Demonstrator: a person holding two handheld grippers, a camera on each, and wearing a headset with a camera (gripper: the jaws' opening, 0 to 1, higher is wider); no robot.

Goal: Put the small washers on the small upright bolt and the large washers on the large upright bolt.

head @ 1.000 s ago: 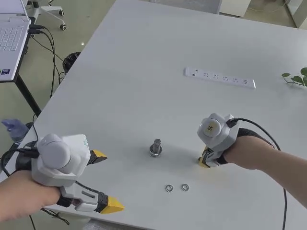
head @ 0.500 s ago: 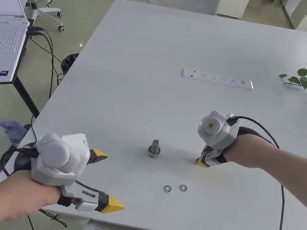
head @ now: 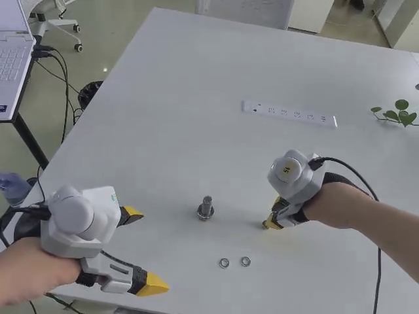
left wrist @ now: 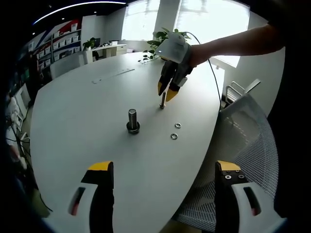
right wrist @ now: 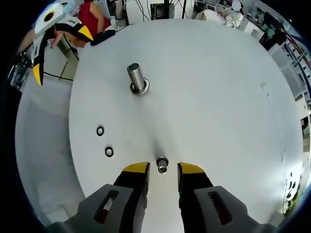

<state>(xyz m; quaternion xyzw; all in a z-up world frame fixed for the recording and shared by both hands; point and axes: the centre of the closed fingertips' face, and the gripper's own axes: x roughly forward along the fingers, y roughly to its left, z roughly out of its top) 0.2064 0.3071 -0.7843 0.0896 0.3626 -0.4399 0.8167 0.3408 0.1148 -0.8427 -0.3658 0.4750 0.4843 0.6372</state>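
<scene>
Small bolt [right wrist: 162, 164] stands upright between the right gripper's [head: 271, 224] narrow jaws, a slim gap on either side.
Two washers [head: 224, 263] lie flat on the desk [head: 196, 98], nearer the right gripper; the left gripper [head: 143, 248] hangs wide open. The left gripper view shows the small bolt's shank, which the head view hides.
</scene>
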